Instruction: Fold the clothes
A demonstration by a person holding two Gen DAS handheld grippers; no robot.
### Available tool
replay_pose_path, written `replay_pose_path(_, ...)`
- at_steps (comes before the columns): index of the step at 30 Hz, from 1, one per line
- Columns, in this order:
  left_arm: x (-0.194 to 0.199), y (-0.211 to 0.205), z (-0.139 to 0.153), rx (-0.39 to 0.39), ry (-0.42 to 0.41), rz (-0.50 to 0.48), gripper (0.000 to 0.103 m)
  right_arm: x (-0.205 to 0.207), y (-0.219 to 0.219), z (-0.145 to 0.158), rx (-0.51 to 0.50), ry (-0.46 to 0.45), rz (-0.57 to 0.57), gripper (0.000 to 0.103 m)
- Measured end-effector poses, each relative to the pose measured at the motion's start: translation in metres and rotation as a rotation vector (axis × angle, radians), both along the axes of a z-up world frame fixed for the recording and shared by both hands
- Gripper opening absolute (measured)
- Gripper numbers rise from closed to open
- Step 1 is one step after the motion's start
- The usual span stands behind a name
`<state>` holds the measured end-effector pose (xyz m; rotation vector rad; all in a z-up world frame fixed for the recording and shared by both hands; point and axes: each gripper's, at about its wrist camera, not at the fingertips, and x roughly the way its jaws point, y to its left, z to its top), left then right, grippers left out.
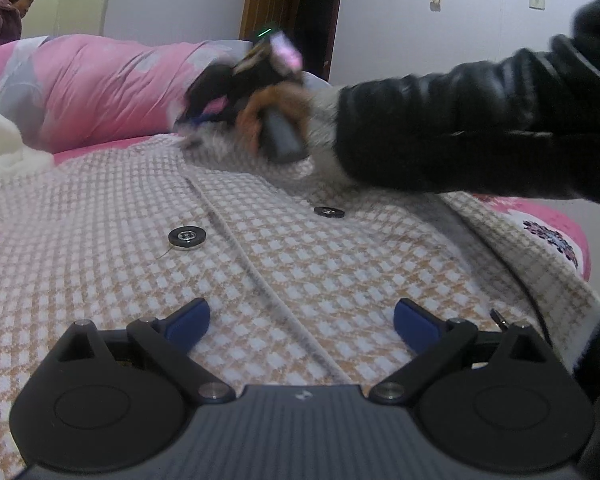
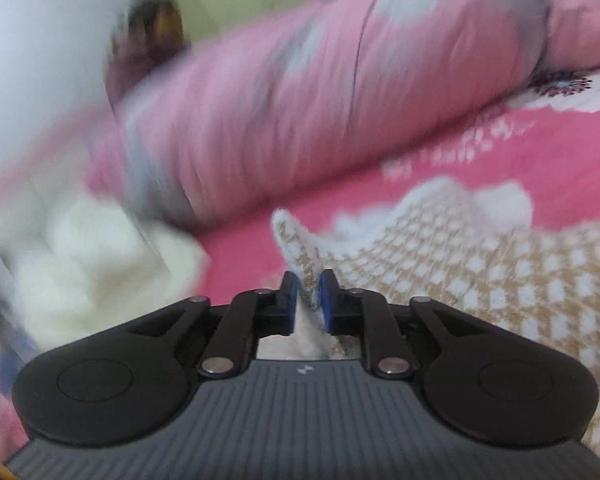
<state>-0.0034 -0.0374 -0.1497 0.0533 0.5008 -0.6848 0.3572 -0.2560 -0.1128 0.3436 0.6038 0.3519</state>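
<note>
While the checked coat (image 1: 260, 248) lies spread, buttons up, across the lower frame on the pink bed sheet (image 2: 480, 152), the right gripper (image 2: 309, 294) pinches its upturned edge at centre. The left gripper (image 1: 300, 322) hovers spread and empty above the front placket. Judging by this, a fold is starting; next, carry that edge over the body.

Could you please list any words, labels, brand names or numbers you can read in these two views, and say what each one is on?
No readable text in either view.
A small pale emblem on the left gripper body is no legible word.
The same emblem on the right gripper: unreadable.
The coat buttons show no lettering.
</note>
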Motion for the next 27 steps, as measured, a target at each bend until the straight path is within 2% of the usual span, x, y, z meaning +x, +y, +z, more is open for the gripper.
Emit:
replay_pose_path(2,0.0,0.001,0.0,-0.004,-0.001,-0.003,0.099,0.007,0.02,-0.012,-0.137,0.035,0.038,0.033)
replay_pose_path(3,0.0,0.001,0.0,-0.006,0.0,-0.004,0.099,0.003,0.024,-0.008,-0.153,0.019,0.059,0.039)
replay_pose_path(4,0.0,0.001,0.0,-0.009,0.0,-0.005,0.099,-0.001,0.028,-0.004,-0.169,0.004,0.08,0.05)
replay_pose_path(7,0.001,0.002,-0.001,-0.015,-0.002,-0.006,0.099,-0.021,0.024,0.021,-0.162,-0.088,0.135,0.051)
replay_pose_path(9,0.001,0.003,-0.001,-0.02,-0.003,-0.008,0.099,-0.035,0.006,0.044,-0.13,-0.168,0.094,0.051)
replay_pose_path(12,0.001,0.004,-0.003,-0.028,-0.001,-0.012,0.099,-0.038,-0.029,0.068,-0.135,-0.193,-0.038,0.046)
replay_pose_path(14,0.001,0.004,-0.003,-0.032,-0.001,-0.014,0.099,-0.033,-0.049,0.072,-0.151,-0.144,-0.098,0.026)
replay_pose_path(17,0.002,0.005,-0.004,-0.038,-0.004,-0.017,0.099,-0.021,-0.061,0.06,-0.177,-0.076,-0.098,0.013)
replay_pose_path(22,0.003,0.005,-0.004,-0.041,-0.003,-0.021,0.099,0.035,-0.03,-0.002,-0.37,0.1,-0.036,0.009)
replay_pose_path(24,0.003,0.006,-0.004,-0.042,-0.002,-0.021,0.099,0.051,-0.028,-0.019,-0.388,0.089,-0.091,0.007)
replay_pose_path(27,0.002,0.007,-0.004,-0.043,-0.001,-0.022,0.099,0.066,-0.036,-0.017,-0.309,0.082,-0.173,0.006)
